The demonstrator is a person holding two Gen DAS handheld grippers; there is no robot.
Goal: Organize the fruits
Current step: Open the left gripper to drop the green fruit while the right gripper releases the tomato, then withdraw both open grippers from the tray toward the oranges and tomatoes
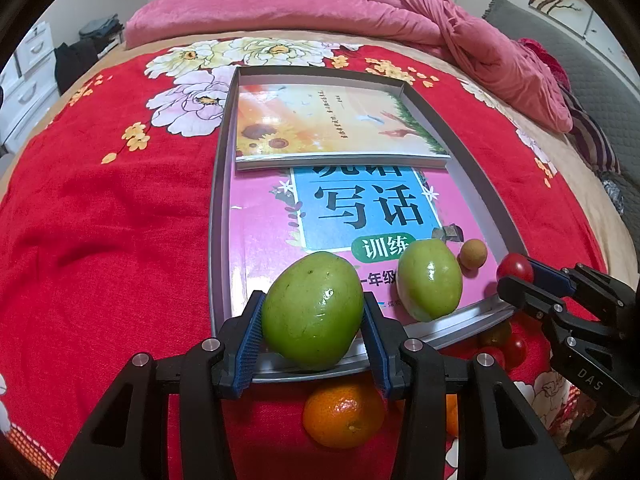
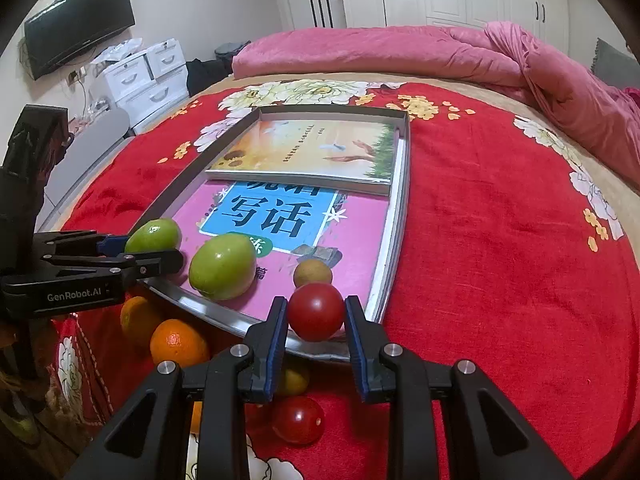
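The left wrist view shows the left gripper (image 1: 314,316) closed on a large green fruit (image 1: 312,312), its blue pads pressed to both flanks, the fruit over the near rim of the grey tray (image 1: 218,216); an orange (image 1: 344,416) lies on the red bedspread (image 1: 100,220) at 6 o'clock of it, half hidden by the jaws. The right wrist view gives what that one cannot — the right gripper (image 2: 316,316) nearly shut on a red cherry tomato (image 2: 316,312), also at the tray's near edge; a second tomato (image 2: 298,420) and a yellowish fruit (image 2: 294,380) lie on the bedspread beneath the jaws; two oranges sit at 9 o'clock, outside the tray. Inside the tray, on the pink book (image 2: 344,240), rest a second green fruit (image 2: 222,266) and, at its 3 o'clock, a small brown fruit (image 2: 312,274); a sunflower book (image 2: 316,152) lies at the far end. Both grippers point steeply down — the left one enters the right view from 9 o'clock.
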